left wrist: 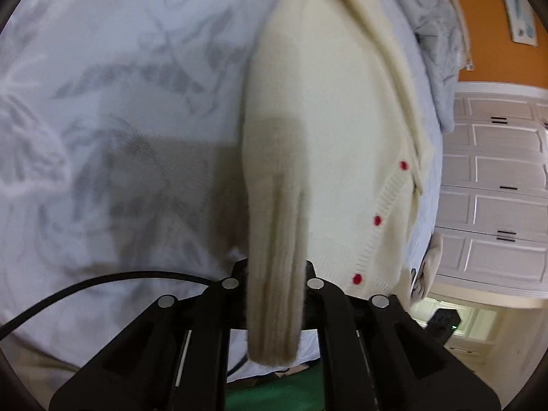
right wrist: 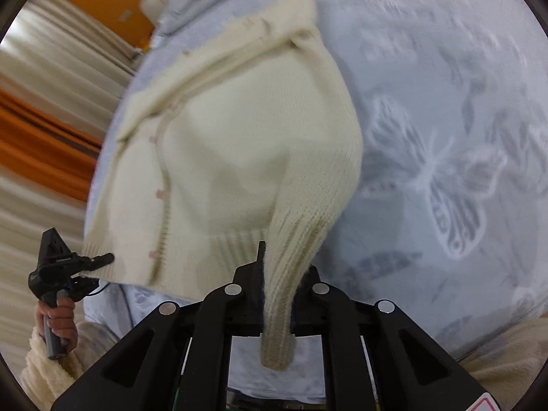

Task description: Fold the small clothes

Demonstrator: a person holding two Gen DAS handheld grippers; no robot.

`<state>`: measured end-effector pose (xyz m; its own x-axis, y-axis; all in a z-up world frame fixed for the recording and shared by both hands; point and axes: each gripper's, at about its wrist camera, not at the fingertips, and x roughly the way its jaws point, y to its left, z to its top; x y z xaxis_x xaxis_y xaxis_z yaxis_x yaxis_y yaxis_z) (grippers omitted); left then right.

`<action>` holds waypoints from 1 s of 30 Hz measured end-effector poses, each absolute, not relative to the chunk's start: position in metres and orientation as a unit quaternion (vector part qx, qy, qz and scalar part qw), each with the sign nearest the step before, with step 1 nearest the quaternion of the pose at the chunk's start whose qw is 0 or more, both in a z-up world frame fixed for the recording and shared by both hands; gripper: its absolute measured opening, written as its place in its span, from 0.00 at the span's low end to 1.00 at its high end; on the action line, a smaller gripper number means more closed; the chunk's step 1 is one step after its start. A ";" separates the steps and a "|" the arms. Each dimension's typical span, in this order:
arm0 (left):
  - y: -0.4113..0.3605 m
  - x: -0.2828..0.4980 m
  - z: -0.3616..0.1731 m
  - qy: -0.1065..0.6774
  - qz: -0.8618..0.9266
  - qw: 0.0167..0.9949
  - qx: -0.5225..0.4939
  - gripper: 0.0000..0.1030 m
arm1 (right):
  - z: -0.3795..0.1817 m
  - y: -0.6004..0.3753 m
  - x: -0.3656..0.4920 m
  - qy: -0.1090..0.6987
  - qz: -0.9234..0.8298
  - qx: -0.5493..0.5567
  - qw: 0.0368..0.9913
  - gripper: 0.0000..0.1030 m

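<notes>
A small cream knit cardigan (left wrist: pixel 328 109) with three red buttons (left wrist: pixel 377 220) lies on a pale blue bedspread with a butterfly print (left wrist: pixel 113 109). My left gripper (left wrist: pixel 275 274) is shut on the ribbed cuff of one sleeve (left wrist: pixel 274 291), which hangs back between its fingers. My right gripper (right wrist: pixel 284 274) is shut on the other sleeve's cuff (right wrist: pixel 281 308) and pulls it across the cardigan's body (right wrist: pixel 246 144). The left gripper (right wrist: pixel 99 260) also shows in the right wrist view at the cardigan's hem corner.
The bedspread (right wrist: pixel 445 137) fills most of both views. A white panelled cabinet (left wrist: pixel 496 185) stands beyond the bed's edge under an orange wall (left wrist: pixel 479 17). Cream and orange curtains (right wrist: pixel 41 120) hang on the other side. A black cable (left wrist: pixel 102 281) trails from the left gripper.
</notes>
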<state>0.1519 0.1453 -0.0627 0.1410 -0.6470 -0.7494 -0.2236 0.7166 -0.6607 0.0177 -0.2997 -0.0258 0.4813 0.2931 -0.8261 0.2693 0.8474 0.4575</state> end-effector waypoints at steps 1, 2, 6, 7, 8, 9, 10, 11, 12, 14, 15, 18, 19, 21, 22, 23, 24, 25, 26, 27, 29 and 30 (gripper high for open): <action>0.146 0.146 -0.055 0.627 -0.162 0.680 -0.342 0.06 | -0.016 -0.299 0.012 0.497 0.011 0.275 0.823 0.08; 0.145 0.139 -0.042 0.614 -0.172 0.691 -0.341 0.06 | -0.007 -0.301 0.006 0.488 0.013 0.278 0.827 0.08; 0.147 0.109 0.007 0.581 -0.197 0.717 -0.331 0.06 | 0.013 -0.313 -0.019 0.461 0.017 0.301 0.835 0.07; 0.149 0.102 0.017 0.577 -0.202 0.720 -0.330 0.06 | 0.019 -0.318 -0.027 0.454 0.016 0.306 0.837 0.07; 0.151 0.087 0.029 0.574 -0.206 0.723 -0.324 0.06 | 0.023 -0.322 -0.034 0.451 0.016 0.312 0.836 0.07; 0.154 0.079 0.034 0.575 -0.207 0.723 -0.322 0.06 | 0.026 -0.327 -0.040 0.449 0.017 0.320 0.834 0.07; 0.157 0.063 0.041 0.578 -0.209 0.721 -0.320 0.06 | 0.031 -0.331 -0.050 0.449 0.016 0.325 0.832 0.07; 0.159 0.049 0.045 0.583 -0.209 0.718 -0.319 0.06 | 0.036 -0.334 -0.060 0.451 0.018 0.325 0.831 0.07; 0.164 0.040 0.049 0.585 -0.209 0.717 -0.317 0.06 | 0.040 -0.333 -0.068 0.452 0.020 0.320 0.832 0.07; 0.169 0.005 0.055 0.592 -0.203 0.712 -0.317 0.06 | 0.052 -0.332 -0.093 0.461 0.028 0.301 0.834 0.07; 0.170 -0.012 0.059 0.594 -0.204 0.711 -0.316 0.06 | 0.059 -0.329 -0.111 0.468 0.034 0.288 0.835 0.07; 0.179 -0.064 0.068 0.599 -0.214 0.698 -0.328 0.05 | 0.074 -0.317 -0.150 0.481 0.053 0.268 0.833 0.07; 0.180 -0.076 0.070 0.599 -0.218 0.695 -0.331 0.05 | 0.080 -0.313 -0.165 0.483 0.062 0.264 0.832 0.07; 0.175 -0.092 0.072 0.605 -0.219 0.695 -0.320 0.05 | 0.088 -0.307 -0.180 0.486 0.073 0.257 0.832 0.07; 0.170 -0.093 0.070 0.606 -0.224 0.695 -0.315 0.06 | 0.091 -0.303 -0.183 0.487 0.073 0.250 0.834 0.07; 0.168 -0.091 0.066 0.607 -0.222 0.697 -0.311 0.06 | 0.091 -0.302 -0.183 0.487 0.074 0.247 0.834 0.07; 0.166 -0.086 0.061 0.611 -0.219 0.695 -0.311 0.06 | 0.090 -0.302 -0.184 0.487 0.074 0.244 0.835 0.07; 0.161 -0.081 0.056 0.613 -0.217 0.691 -0.316 0.06 | 0.088 -0.303 -0.181 0.487 0.071 0.243 0.836 0.07; 0.160 -0.077 0.051 0.616 -0.213 0.687 -0.322 0.06 | 0.086 -0.306 -0.180 0.486 0.067 0.250 0.835 0.07; 0.161 -0.076 0.051 0.618 -0.211 0.686 -0.323 0.05 | 0.085 -0.307 -0.180 0.485 0.066 0.259 0.833 0.08; 0.161 -0.068 0.060 0.607 -0.221 0.689 -0.329 0.05 | 0.087 -0.311 -0.175 0.474 0.065 0.277 0.833 0.08; 0.160 -0.066 0.067 0.602 -0.226 0.692 -0.329 0.05 | 0.092 -0.314 -0.170 0.465 0.068 0.281 0.837 0.08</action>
